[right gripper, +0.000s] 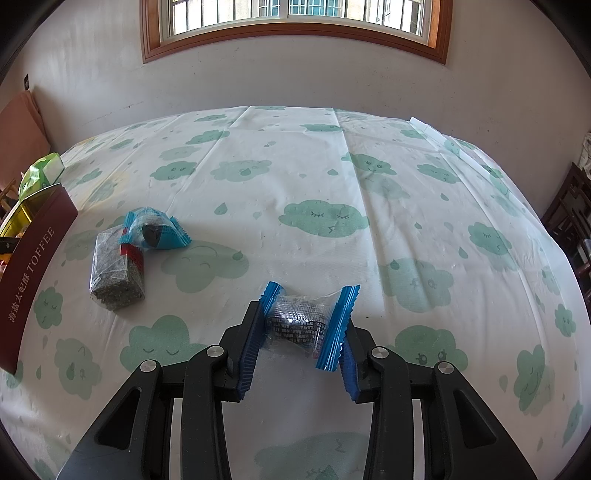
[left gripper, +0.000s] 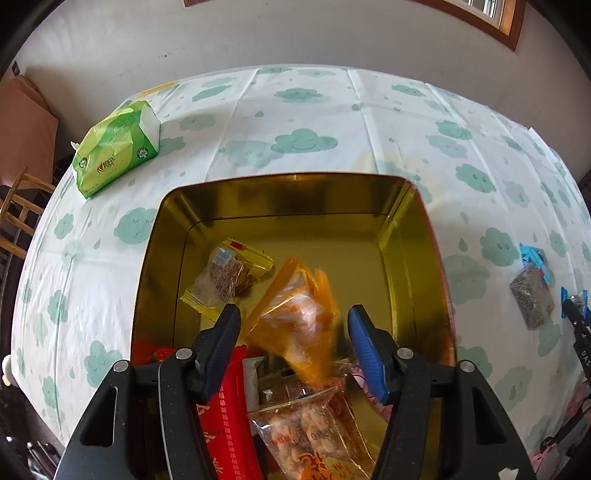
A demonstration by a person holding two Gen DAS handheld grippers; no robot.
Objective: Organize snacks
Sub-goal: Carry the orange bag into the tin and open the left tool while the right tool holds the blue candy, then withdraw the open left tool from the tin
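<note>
Left wrist view: left gripper (left gripper: 293, 325) jaws apart over the gold tin (left gripper: 417, 236), orange snack packet (left gripper: 299, 314) blurred between them (dropping in, I'd judge). Right gripper (right gripper: 301, 332) clamps a blue-ended snack (right gripper: 301, 317) above the tablecloth (right gripper: 406, 206), likely binned next.

- Ahead of you stands a plain white wall (right gripper: 295, 85), lightly scuffed.
- A wood-framed window (right gripper: 295, 33) sits high in it, letting in bright daylight.
- Your surface (right gripper: 295, 177) wears a white cloth printed with green clouds.
- To your left stands a wooden chair (left gripper: 18, 214); dark wooden furniture (right gripper: 569, 210) stands to your right.
</note>
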